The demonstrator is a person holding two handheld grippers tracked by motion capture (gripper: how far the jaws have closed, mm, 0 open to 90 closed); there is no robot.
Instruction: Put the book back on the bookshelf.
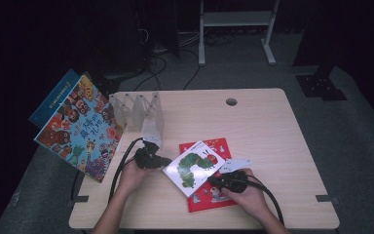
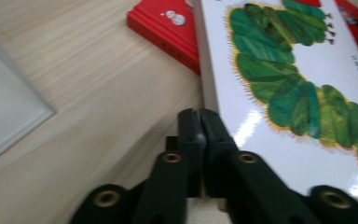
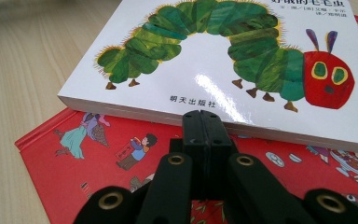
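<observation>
Both closed grippers' fingers [image 3: 200, 128] meet opposite edges of the caterpillar book [image 1: 193, 165].

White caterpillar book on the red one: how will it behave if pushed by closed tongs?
The caterpillar book looks thick and stiff, so it should probably move as one slab. Its glossy cover shows glare, so it may slide easily over the red book.

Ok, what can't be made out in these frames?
- Red book: high view, cover mostly hidden under the caterpillar book.
- Blue book: high view, title too small, mostly behind the colourful book.
- Left gripper: left gripper view, contact with the caterpillar book's edge unclear.
</observation>
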